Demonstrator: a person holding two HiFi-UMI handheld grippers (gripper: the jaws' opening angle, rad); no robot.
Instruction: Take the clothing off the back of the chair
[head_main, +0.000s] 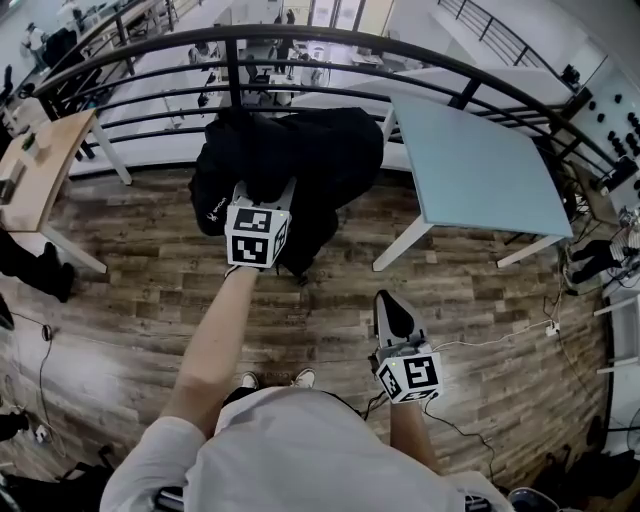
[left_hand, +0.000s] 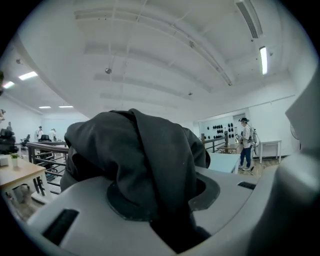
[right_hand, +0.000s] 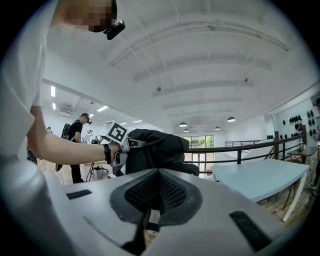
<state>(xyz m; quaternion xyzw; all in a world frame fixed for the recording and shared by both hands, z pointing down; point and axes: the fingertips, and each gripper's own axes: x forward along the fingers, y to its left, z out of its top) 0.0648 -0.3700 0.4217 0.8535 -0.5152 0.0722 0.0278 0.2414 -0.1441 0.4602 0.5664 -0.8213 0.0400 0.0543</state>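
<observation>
A black piece of clothing (head_main: 300, 150) is draped over a chair that it almost wholly hides, just in front of the railing. My left gripper (head_main: 262, 192) reaches into its near side, marker cube towards me. In the left gripper view the dark fabric (left_hand: 145, 150) is bunched between the jaws, and the left gripper (left_hand: 160, 200) is shut on it. My right gripper (head_main: 392, 312) hangs lower and nearer to me, apart from the clothing, above the wooden floor. In its own view the right gripper (right_hand: 160, 195) has its pads together with nothing between them, and the clothing (right_hand: 155, 145) lies ahead.
A light blue table (head_main: 480, 170) stands just right of the chair. A black railing (head_main: 300, 40) curves behind it. A wooden desk (head_main: 40, 165) is at the left. Cables (head_main: 500, 340) trail on the floor at the right. People (left_hand: 246, 142) stand far off.
</observation>
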